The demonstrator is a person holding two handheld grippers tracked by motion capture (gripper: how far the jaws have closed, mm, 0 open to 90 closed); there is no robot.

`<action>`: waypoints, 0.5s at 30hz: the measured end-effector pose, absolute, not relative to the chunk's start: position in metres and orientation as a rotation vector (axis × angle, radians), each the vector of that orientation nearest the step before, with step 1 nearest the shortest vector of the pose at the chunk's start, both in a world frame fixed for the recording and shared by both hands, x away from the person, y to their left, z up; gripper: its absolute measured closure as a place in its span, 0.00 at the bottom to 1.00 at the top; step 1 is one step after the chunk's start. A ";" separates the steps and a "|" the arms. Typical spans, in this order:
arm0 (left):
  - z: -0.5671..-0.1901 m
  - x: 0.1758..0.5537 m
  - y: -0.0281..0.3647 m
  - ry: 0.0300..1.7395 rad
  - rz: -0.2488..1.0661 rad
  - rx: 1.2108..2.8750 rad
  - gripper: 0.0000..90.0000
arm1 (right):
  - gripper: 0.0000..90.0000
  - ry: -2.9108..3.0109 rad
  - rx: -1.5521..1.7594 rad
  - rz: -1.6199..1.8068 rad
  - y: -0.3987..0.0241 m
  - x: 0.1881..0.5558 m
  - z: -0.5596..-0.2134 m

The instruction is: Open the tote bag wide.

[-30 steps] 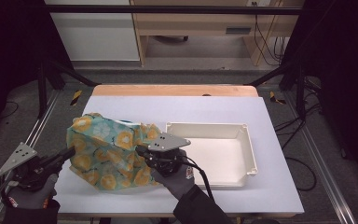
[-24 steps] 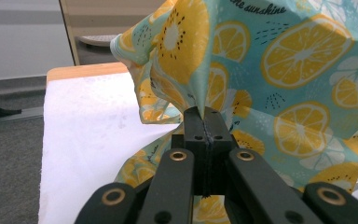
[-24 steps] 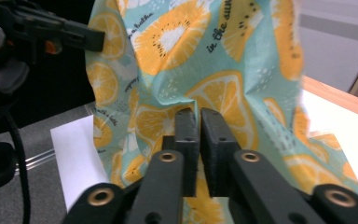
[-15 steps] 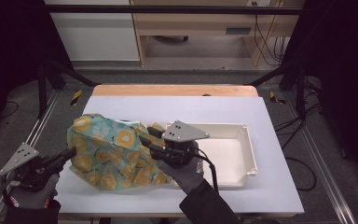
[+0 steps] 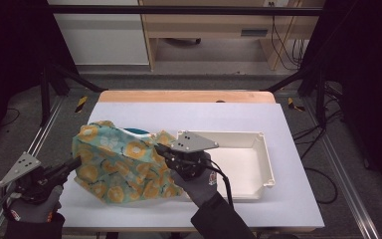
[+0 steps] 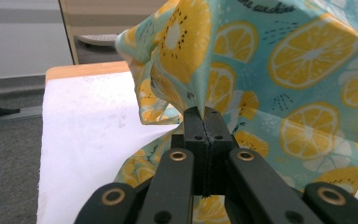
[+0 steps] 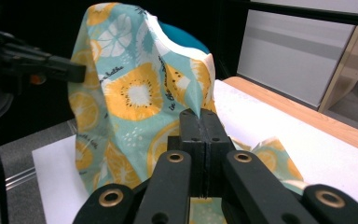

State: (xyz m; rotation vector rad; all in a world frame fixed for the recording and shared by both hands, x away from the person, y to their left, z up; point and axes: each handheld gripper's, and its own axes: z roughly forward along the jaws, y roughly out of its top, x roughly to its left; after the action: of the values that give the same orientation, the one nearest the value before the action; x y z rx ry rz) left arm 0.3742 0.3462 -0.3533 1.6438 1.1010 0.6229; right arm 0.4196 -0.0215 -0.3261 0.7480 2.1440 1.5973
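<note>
Both hand-held grippers pinch the cloth.
Left hand-held gripper [image 5: 74,163] and right hand-held gripper [image 5: 160,149] clamp the lemon-print cloth [image 5: 119,162]; white tray [image 5: 258,164] at 3 o'clock.

cloth [image 5: 122,162] on table [image 5: 298,199] left of tray [image 5: 248,162], between left gripper [image 5: 74,163] and right gripper [image 5: 160,149]

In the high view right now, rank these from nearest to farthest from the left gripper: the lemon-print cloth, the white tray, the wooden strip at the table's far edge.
From the left gripper:
1. Lemon-print cloth: pinched in its jaws, just to its right.
2. White tray: beyond the cloth, on the table's right half.
3. Wooden strip: along the far edge.
</note>
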 end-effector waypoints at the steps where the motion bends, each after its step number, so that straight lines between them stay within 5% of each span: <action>1: -0.353 0.374 0.346 1.101 0.623 1.644 1.00 | 1.00 2.144 0.748 1.597 -0.022 0.420 -0.326; 8: -0.353 0.375 0.349 1.108 0.627 1.640 0.98 | 1.00 2.217 0.752 1.567 -0.014 0.416 -0.347; 15: -0.338 0.368 0.349 1.077 0.664 1.593 0.79 | 1.00 2.237 0.775 1.540 -0.009 0.419 -0.357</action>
State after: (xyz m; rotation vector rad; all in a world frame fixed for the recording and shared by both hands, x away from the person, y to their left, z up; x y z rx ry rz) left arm 0.3684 0.3492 -0.3385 1.5931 1.0766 0.6636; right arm 0.4189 -0.0088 -0.3570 0.7751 2.2374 1.5397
